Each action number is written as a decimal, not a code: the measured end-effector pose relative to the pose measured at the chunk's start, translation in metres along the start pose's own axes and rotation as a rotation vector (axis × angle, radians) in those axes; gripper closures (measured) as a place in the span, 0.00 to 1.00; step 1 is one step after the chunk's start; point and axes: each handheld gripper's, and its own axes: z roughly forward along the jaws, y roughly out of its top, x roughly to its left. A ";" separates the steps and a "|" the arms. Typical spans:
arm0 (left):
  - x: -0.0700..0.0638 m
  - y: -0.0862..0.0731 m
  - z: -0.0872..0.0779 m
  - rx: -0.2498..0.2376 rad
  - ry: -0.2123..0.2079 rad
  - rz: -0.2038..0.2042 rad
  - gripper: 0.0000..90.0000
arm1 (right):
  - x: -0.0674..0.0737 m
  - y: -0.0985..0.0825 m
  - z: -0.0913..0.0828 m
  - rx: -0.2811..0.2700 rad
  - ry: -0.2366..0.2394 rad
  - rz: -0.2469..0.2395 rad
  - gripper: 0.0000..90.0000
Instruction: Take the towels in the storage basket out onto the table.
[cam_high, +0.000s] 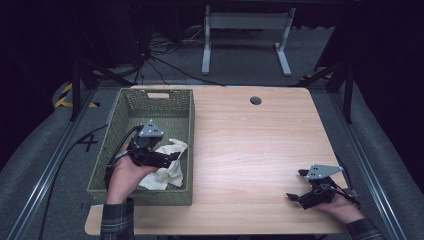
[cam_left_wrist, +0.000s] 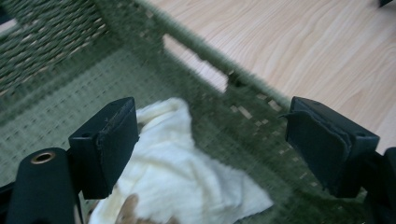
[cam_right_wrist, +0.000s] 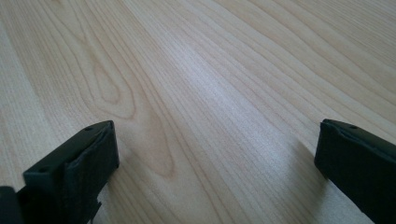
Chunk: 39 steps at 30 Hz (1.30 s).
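A green woven basket (cam_high: 116, 114) stands on the left part of the wooden table (cam_high: 250, 150). A crumpled cream cloth (cam_high: 167, 176) lies in its near right corner. My left gripper (cam_high: 170, 159) hangs inside the basket just over the cloth, jaws wide apart and open. In the left gripper view the cloth (cam_left_wrist: 177, 182) lies below and beside the left pad, with nothing between the pads of my left gripper (cam_left_wrist: 210, 123), and the basket wall (cam_left_wrist: 210, 77) runs ahead. My right gripper (cam_high: 296, 185) rests low near the table's front right corner. It is open over bare wood (cam_right_wrist: 210, 70), nothing between the jaws of my right gripper (cam_right_wrist: 215, 140).
A round cable hole (cam_high: 255, 100) sits near the table's far edge. Behind the table stands a white desk frame (cam_high: 245, 30) with dark cables on the floor. Metal rails run along both sides of the table.
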 end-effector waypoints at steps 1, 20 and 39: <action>0.002 -0.002 0.001 0.005 0.004 -0.004 0.20 | 0.000 0.000 0.000 -0.001 0.000 -0.001 0.00; 0.020 -0.026 0.041 0.127 -0.010 -0.031 0.20 | 0.000 0.000 0.000 -0.001 0.000 -0.001 0.00; 0.017 -0.034 0.072 0.357 0.003 -0.034 0.17 | 0.000 0.000 0.000 0.000 0.000 0.001 0.00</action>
